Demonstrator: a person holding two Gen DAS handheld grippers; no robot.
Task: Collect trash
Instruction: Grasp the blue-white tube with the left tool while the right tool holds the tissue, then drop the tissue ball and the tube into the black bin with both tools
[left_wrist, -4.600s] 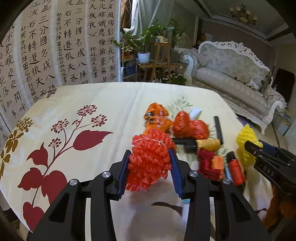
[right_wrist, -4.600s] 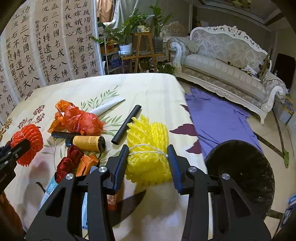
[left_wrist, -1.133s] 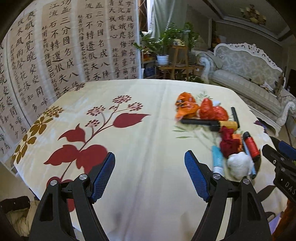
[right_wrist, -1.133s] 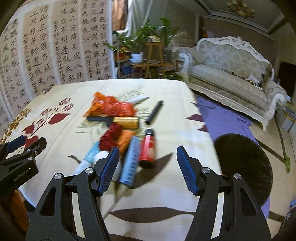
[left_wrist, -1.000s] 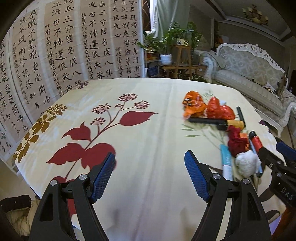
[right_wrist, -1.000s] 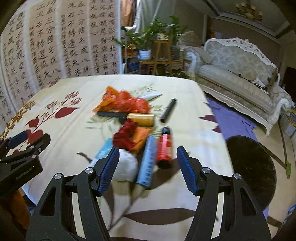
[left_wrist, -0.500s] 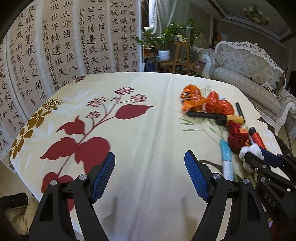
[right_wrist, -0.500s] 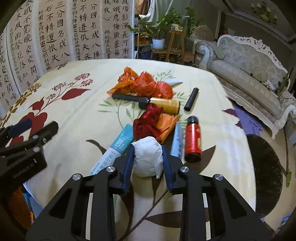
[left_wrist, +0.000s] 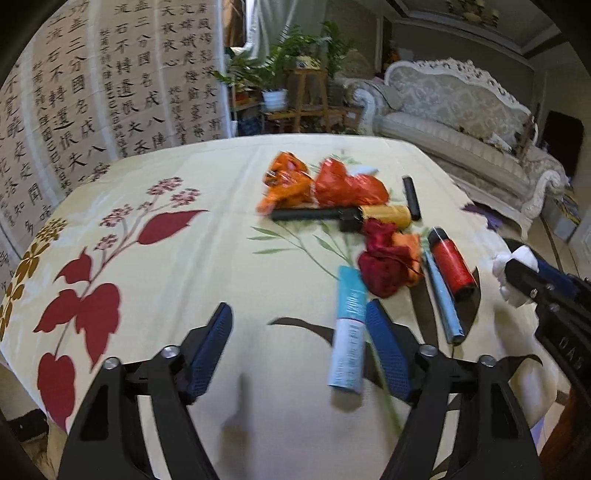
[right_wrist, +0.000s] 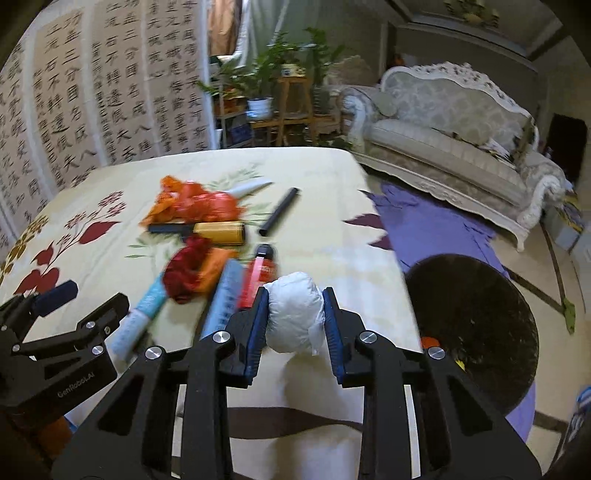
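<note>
My right gripper (right_wrist: 293, 314) is shut on a white crumpled wad (right_wrist: 293, 314), held just above the table's right side and left of a black bin (right_wrist: 472, 325). In the left wrist view the same wad (left_wrist: 522, 254) shows at the far right. My left gripper (left_wrist: 297, 314) hangs low over the tablecloth with its jaws closing. A light blue tube (left_wrist: 349, 332) lies between them, close to the right finger, and the pads do not touch it. More trash lies beyond: a dark red wrapper (left_wrist: 384, 262), a red bottle (left_wrist: 452, 266) and orange bags (left_wrist: 325, 184).
A yellow roller with a black handle (left_wrist: 384, 216), a black tube (left_wrist: 412, 192) and a thin blue stick (left_wrist: 443, 295) lie among the trash. The flowered tablecloth (left_wrist: 147, 258) spreads to the left. A purple cloth (right_wrist: 424, 225) covers the floor before a sofa (right_wrist: 461, 140).
My right gripper has carried the white wad up and to the right, off the pile. My left gripper has moved right to the blue tube, and its jaws have narrowed.
</note>
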